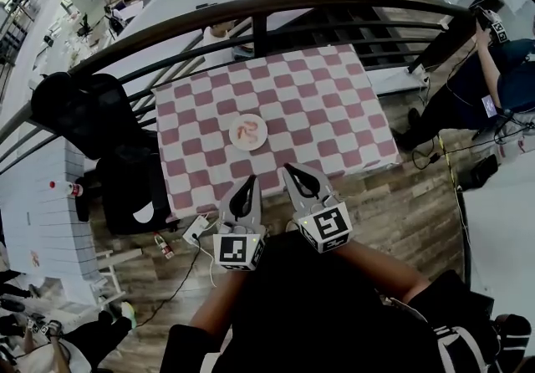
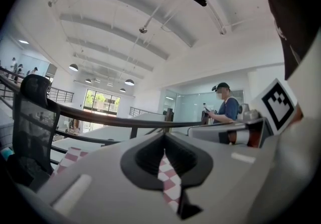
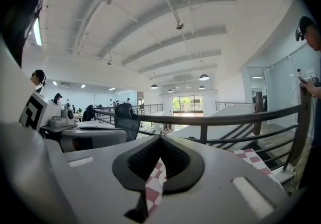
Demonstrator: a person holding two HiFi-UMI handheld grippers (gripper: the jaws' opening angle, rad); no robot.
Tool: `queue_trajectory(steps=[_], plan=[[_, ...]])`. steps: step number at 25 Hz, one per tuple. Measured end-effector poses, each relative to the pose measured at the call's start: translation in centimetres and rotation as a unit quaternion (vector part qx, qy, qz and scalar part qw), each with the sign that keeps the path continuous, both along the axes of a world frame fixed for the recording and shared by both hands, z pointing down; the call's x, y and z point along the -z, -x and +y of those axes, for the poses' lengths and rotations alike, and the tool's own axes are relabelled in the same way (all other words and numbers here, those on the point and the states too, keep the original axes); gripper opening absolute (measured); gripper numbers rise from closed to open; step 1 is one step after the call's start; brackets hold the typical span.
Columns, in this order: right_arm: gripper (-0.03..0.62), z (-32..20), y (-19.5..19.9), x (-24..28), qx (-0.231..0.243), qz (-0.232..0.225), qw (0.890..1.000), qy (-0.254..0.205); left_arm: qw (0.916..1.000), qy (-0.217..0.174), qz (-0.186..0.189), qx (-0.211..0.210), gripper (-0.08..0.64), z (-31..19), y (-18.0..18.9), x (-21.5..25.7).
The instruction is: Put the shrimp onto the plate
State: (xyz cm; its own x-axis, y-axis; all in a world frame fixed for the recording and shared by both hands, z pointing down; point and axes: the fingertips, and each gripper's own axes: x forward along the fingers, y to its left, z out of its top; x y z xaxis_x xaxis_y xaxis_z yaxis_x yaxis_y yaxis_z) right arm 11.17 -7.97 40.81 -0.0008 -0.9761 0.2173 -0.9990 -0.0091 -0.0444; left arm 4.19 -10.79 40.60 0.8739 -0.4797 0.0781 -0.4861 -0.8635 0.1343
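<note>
A small white plate point(image 1: 248, 131) sits near the middle of the red-and-white checkered table point(image 1: 334, 104). Orange-pink shrimp point(image 1: 246, 132) lie on it. Both grippers hang off the table's near edge, close to my body, pointing toward the plate. My left gripper point(image 1: 248, 182) is shut with nothing in it. My right gripper point(image 1: 292, 169) is shut and empty as well. In the left gripper view the left gripper point(image 2: 164, 138) has its jaws meeting at the tips, with only a sliver of tablecloth showing behind. The right gripper view shows the right gripper point(image 3: 160, 139) the same way.
A dark curved railing point(image 1: 334, 2) runs behind the table, with stairs beyond. A black office chair point(image 1: 92, 116) stands at the table's left side. A power strip point(image 1: 197, 230) and cables lie on the wooden floor near the table's front left corner. A person point(image 1: 501, 70) stands at the right.
</note>
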Motion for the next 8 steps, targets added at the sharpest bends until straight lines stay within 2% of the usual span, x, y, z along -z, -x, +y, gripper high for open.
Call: queue_trajectory(steps=[8], plan=[[-0.003,0.24,1.11,0.70,0.005,0.004,1.000,-0.003,1.0000,0.002,-0.004,0.002,0.006,-0.24,0.65,0.34]])
